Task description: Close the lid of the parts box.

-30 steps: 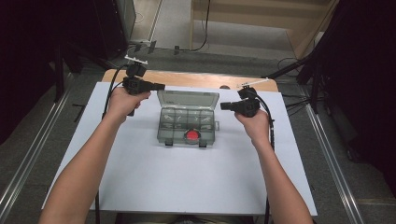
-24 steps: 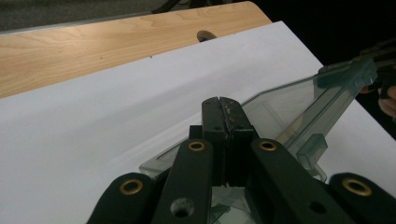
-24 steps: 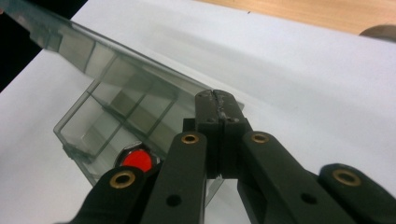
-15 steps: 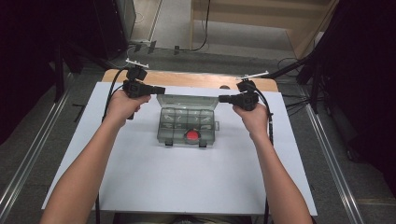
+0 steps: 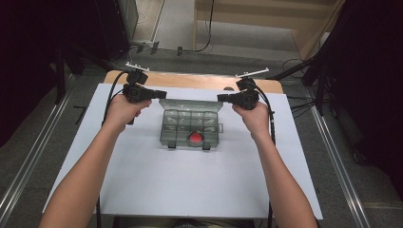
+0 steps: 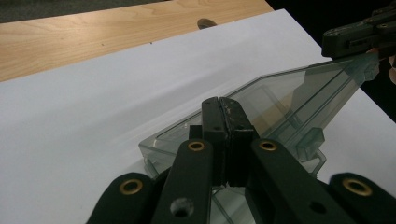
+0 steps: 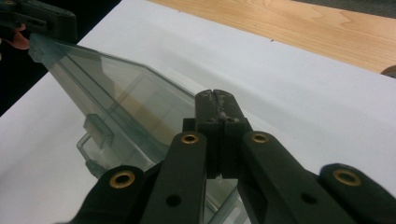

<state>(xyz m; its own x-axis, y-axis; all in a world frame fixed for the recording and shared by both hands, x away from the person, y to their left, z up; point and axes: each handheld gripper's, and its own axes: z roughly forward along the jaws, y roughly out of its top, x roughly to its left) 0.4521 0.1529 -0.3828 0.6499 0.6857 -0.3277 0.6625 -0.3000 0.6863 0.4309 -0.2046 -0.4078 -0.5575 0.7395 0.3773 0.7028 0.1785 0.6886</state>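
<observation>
High view overhead, facing forward-down; tool views close, facing inward, sharing clear lid (image 6: pixel 299 93).

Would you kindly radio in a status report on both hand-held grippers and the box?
Left hand-held gripper shut on lid's left corner, right hand-held gripper shut on its right corner. Clear box on white sheet, lid raised, red item inside. Nothing in the way.

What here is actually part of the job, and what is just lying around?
Part of the job:
- clear plastic box, its lid raised
- red thing inside the box
- left gripper, jaws together at one lid corner
- right gripper, jaws together at the other corner

Just there:
- white sheet
- wooden table
</observation>
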